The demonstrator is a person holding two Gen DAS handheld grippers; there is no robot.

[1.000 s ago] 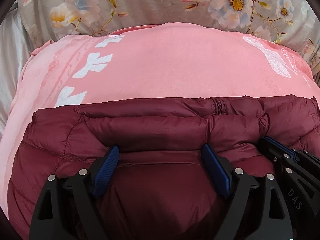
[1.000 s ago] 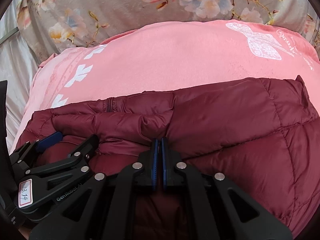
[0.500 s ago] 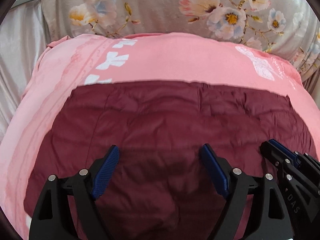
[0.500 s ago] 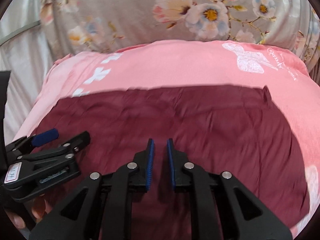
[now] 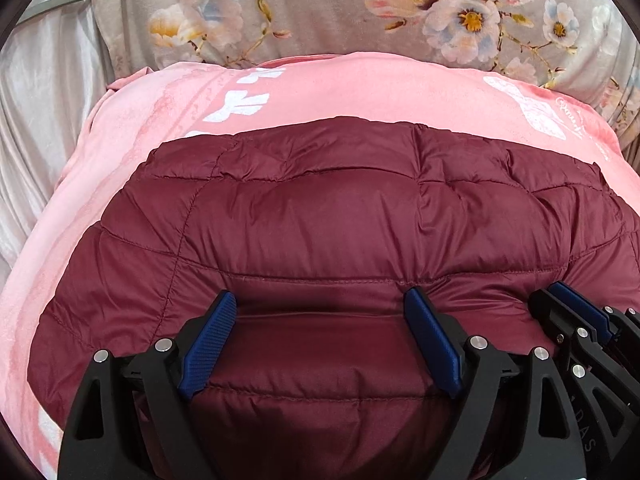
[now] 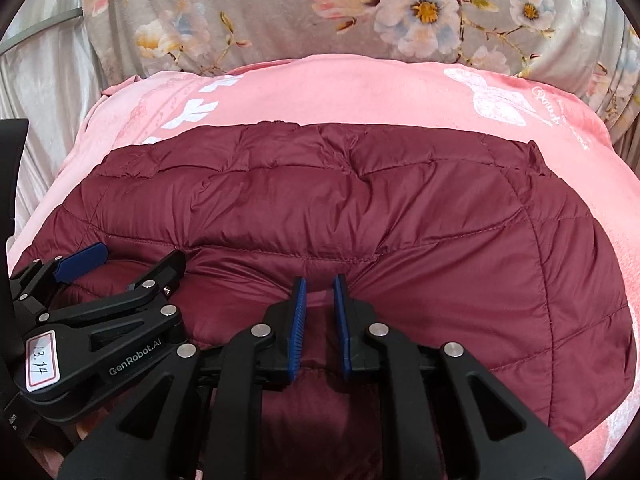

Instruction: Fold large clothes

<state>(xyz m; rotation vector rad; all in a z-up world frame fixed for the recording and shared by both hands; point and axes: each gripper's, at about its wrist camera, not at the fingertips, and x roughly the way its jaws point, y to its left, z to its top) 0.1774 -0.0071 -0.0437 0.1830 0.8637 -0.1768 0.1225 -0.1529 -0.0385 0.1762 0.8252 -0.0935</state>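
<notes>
You are at the end of a fold: one maroon quilted down jacket lies doubled over in the middle of the frame, on the pink printed blanket, its far edge running across the upper middle. Your left tongs, at the bottom centre of the left wrist view, stand wide apart over the near fold, with the padded cloth bulging between the pads but not pinched. Your right tongs, at the bottom centre of the right wrist view, have opened to a narrow gap and have let go of the fabric; nothing is clamped in them (the fold sits in front of the tips).

Next, as I judge it, you lift both tongs clear and check the bundle; puffy down tends to spring open, so you may need to press it flat or make another fold.

Count: one jacket, one pink blanket, one floral bedcover behind, two tongs.
</notes>
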